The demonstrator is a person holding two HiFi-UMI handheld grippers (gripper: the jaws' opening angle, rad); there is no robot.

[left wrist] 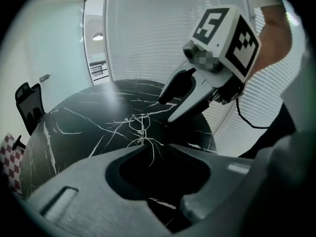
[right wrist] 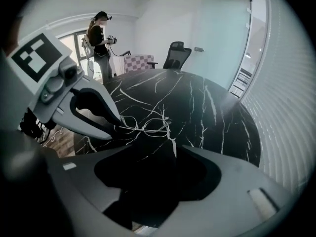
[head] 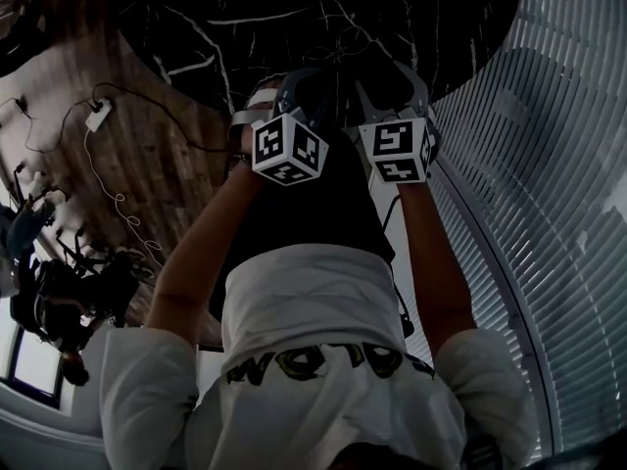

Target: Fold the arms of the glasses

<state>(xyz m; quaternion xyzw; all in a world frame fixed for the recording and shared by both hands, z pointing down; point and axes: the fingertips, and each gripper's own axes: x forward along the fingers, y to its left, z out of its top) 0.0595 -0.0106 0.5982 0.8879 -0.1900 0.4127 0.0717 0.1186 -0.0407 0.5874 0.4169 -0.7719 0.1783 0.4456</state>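
Thin wire-framed glasses (left wrist: 139,127) (right wrist: 144,125) lie on the round black marble table (left wrist: 74,127) (right wrist: 212,107) (head: 392,18). In the left gripper view my left gripper (left wrist: 156,146) (head: 294,91) has its jaws a little apart, with the glasses just beyond their tips. The right gripper view shows the left gripper's tips (right wrist: 118,130) right at the frame's left end; I cannot tell if they touch it. My right gripper (right wrist: 158,146) (left wrist: 168,110) (head: 392,81) hovers over the frame's other side with its jaws wide and nothing between them. The head view is too dark to show the glasses.
A black office chair (right wrist: 175,53) (left wrist: 27,100) and a checked seat (right wrist: 138,62) stand beyond the table. A person (right wrist: 101,38) stands by the far window. Slatted blinds (head: 549,164) run along the right. Cables (head: 108,164) lie on the wooden floor.
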